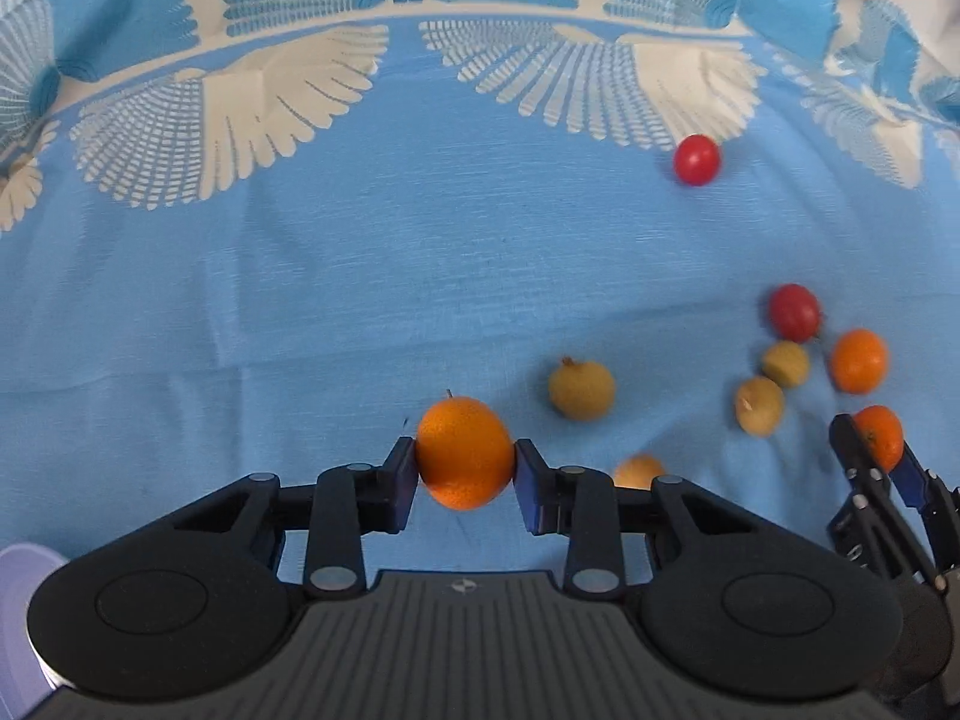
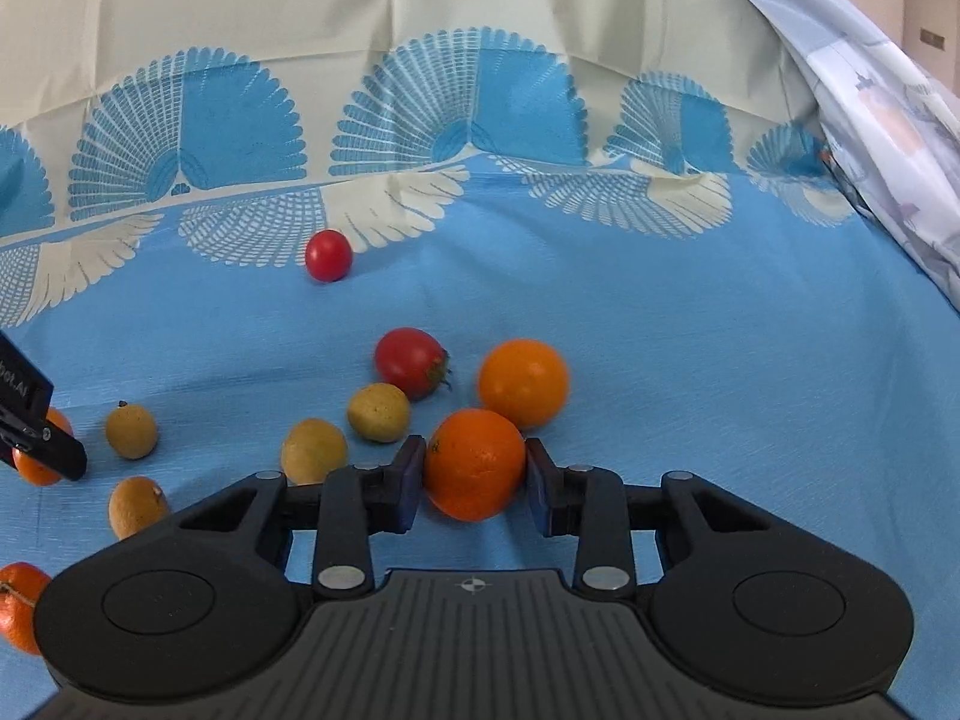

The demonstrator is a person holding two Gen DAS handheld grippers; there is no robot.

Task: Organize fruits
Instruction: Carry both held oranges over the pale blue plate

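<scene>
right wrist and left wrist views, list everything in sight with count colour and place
oranges: 4, orange, one in each gripper, one behind the right gripper's, one at the near left edge
tomatoes: 2, red, one in the cluster, one alone farther back
small fruits: 4, yellow-brown, loose between the grippers
cloth: 1, blue with cream fans, under everything
pale cloth: 1, whitish, bunched far right
left gripper: 1, black, shut on an orange
right gripper: 1, black, shut on an orange
</scene>
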